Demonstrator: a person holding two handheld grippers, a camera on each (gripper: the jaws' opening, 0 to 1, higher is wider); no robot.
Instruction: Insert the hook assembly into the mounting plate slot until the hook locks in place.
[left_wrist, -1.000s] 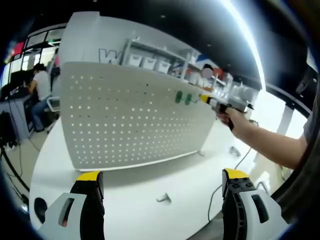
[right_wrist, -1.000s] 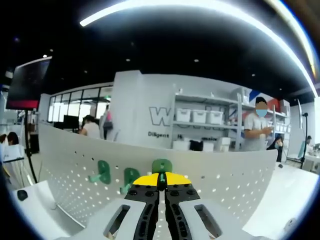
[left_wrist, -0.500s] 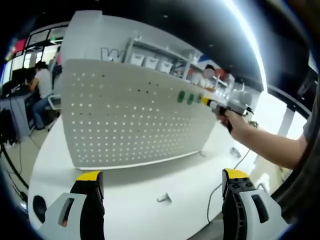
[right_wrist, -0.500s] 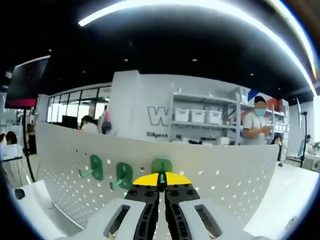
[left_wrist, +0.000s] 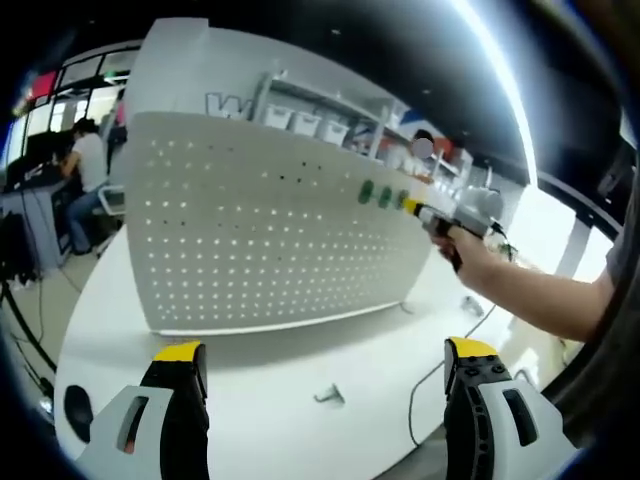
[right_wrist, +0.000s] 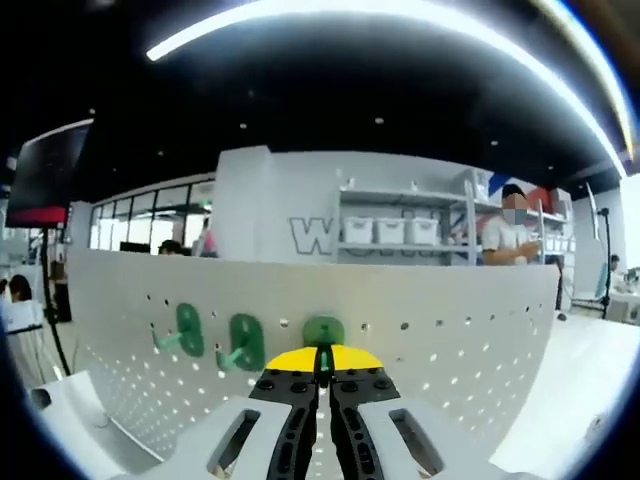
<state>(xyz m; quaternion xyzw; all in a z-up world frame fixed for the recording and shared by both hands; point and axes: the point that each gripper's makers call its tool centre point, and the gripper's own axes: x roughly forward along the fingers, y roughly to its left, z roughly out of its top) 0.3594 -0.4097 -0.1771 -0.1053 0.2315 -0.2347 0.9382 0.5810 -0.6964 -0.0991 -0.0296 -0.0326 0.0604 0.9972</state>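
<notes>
The left gripper (left_wrist: 320, 375) hangs low over the white table (left_wrist: 280, 375), its yellow-tipped jaws spread wide with nothing between them, pointed at the white pegboard (left_wrist: 260, 240) that stands upright on the tabletop. From this side the whole board can be taken in, with its near left edge, its foot on the table, and a small metal hook (left_wrist: 328, 397) lying loose on the table in front of it. Near the board's upper right corner sit two mounted green hooks (left_wrist: 375, 194), small and blurred. Just right of them a person's hand (left_wrist: 462, 245) brings the right gripper (left_wrist: 412, 208) up to the board.

The right gripper view fills in what is too small there. Two green hooks (right_wrist: 212, 338) are seated in the board (right_wrist: 470, 340), pegs sticking out toward the camera. To their right a third green hook (right_wrist: 323, 331) shows above the yellow tips of the right gripper (right_wrist: 322, 352), whose jaws are pinched together on it. Whether it is seated in the holes is hidden behind the jaws
</notes>
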